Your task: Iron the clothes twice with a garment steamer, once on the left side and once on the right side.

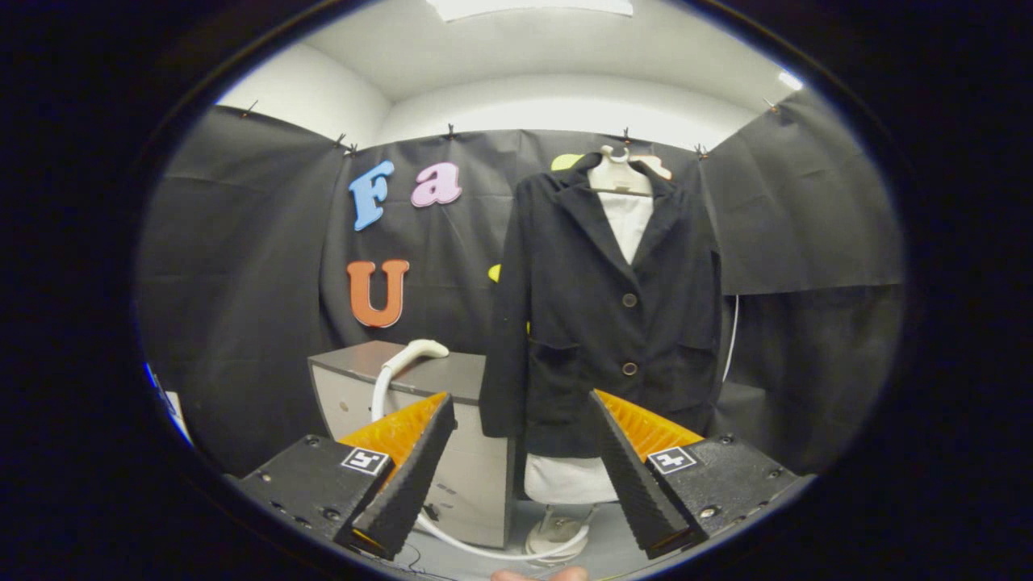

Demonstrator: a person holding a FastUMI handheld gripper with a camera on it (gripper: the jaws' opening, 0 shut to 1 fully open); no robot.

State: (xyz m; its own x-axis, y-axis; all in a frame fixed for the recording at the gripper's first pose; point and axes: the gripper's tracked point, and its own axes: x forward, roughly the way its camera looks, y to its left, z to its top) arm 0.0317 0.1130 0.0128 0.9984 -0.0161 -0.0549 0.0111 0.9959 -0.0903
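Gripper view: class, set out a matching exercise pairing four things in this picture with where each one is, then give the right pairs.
Things:
1. jacket
2. steamer head
3. hose
4. gripper

Places:
A. lying on top of the cabinet
B. open, its fingers either side of the jacket's hem
C. hanging on a mannequin, right of the cabinet
D. running along the floor towards the stand's base

Pairs: 1-C, 2-A, 3-D, 4-B

Gripper view looks forward along spread, empty fingers (523,420), level, facing far wall; jacket (605,315) ahead at middle distance, cabinet (420,379) left.
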